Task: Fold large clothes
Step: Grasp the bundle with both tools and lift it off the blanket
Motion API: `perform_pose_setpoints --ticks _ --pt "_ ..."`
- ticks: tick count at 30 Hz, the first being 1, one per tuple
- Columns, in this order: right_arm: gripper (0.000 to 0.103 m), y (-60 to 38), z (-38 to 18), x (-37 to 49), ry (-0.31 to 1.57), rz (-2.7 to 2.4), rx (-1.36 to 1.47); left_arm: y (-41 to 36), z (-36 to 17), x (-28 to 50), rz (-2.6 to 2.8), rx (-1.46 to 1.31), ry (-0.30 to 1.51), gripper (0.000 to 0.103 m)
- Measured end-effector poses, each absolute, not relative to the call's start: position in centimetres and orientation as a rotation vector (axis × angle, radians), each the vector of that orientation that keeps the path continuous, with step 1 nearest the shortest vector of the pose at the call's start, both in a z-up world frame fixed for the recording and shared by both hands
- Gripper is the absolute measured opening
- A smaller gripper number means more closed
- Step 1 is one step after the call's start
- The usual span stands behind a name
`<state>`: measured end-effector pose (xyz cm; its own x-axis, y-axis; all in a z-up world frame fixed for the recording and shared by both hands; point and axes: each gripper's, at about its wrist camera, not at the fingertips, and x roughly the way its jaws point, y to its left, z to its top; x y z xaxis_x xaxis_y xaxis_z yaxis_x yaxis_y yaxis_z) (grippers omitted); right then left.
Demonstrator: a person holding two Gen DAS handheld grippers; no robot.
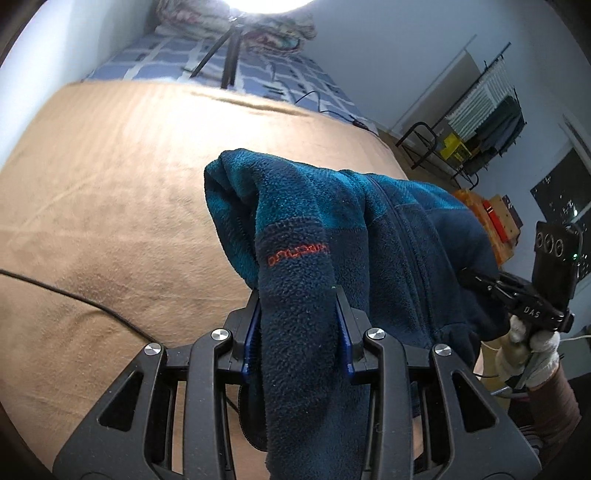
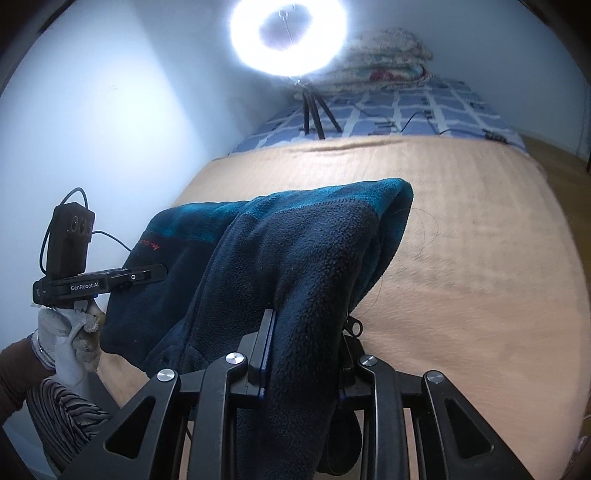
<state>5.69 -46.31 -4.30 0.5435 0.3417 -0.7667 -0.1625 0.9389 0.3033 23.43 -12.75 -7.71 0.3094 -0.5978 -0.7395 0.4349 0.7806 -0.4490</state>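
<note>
A dark navy and teal fleece jacket (image 1: 325, 236) with an orange logo hangs bunched in the air above the tan bed cover (image 1: 110, 192). My left gripper (image 1: 299, 325) is shut on a thick fold of it. My right gripper (image 2: 306, 343) is shut on another fold of the same jacket (image 2: 295, 251). The right gripper also shows in the left wrist view (image 1: 517, 295) at the jacket's right edge. The left gripper shows in the right wrist view (image 2: 110, 280) at the jacket's left edge. The zipper runs down the front.
The tan cover (image 2: 461, 258) spans the bed. A tripod (image 1: 225, 51) with a ring light (image 2: 288, 33) stands at the far end on a blue checked sheet (image 2: 406, 110), with folded bedding behind. A black cable (image 1: 74, 299) lies on the cover. A clothes rack (image 1: 487, 110) stands right.
</note>
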Motion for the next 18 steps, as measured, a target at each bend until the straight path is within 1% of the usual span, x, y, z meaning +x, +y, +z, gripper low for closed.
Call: perform_pose_setpoints --ticks 8,13,18 --pt "0.025 -48.4 -1.5 3.6 0.896 0.248 0.163 -16.9 -4.9 21.7 -0.740 -0.131 0.997 0.034" --pt "0.024 -51.6 -0.4 3.8 0.872 0.196 0.168 -20.9 -4.0 23.3 -0.791 -0.129 0.978 0.034" --pt "0.024 -55.5 0.2 5.5 0.845 0.143 0.183 -25.5 -4.2 26.6 -0.836 -0.139 0.970 0.034"
